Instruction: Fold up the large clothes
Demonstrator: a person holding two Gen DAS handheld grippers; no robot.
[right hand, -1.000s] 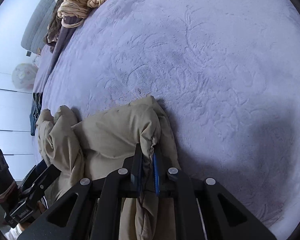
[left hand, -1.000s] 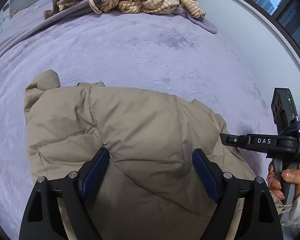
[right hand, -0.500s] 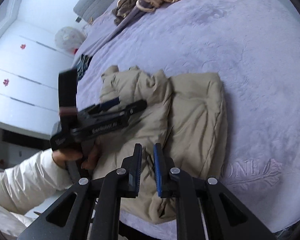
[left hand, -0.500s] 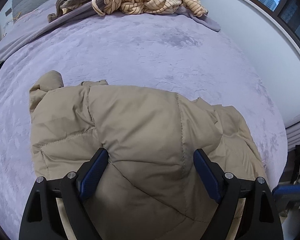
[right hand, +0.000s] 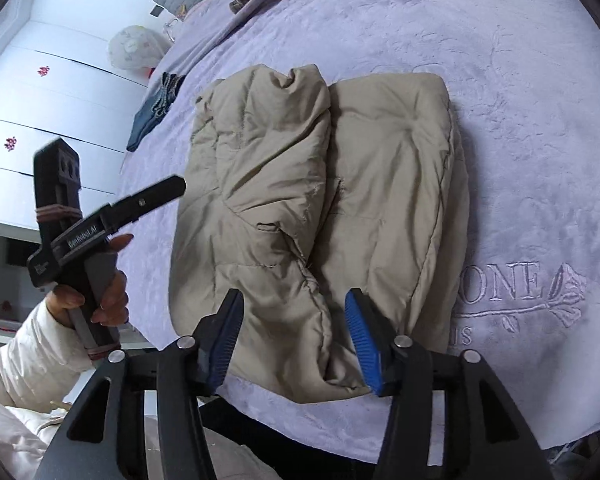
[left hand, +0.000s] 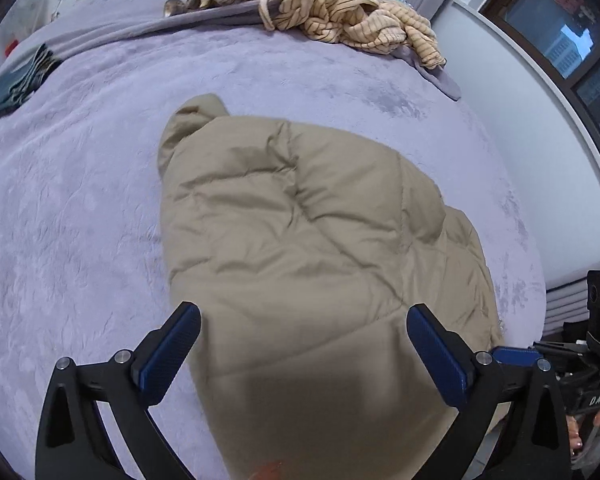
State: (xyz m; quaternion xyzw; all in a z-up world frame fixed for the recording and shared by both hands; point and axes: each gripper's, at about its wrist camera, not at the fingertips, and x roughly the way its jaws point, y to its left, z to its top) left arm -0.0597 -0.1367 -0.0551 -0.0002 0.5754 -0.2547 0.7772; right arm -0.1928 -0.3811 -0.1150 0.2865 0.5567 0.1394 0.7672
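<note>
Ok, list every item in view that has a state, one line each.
beige puffer jacket: folded into a bundle, lying on the bed, not gripped.
left gripper: jaws opening, nothing pinched.
right gripper: jaws opening, clear of the jacket.
striped garment: crumpled, unfolded.
dark clothes: lying at the bed's edge.

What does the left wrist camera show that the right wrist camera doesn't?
Only the left wrist view shows the window and the whole striped garment. Only the right wrist view shows the white drawers, the embroidered lettering and the white sleeve. Both show the folded beige jacket on the purple bedspread, and both grippers, left and right, opening, pads off the jacket.
</note>
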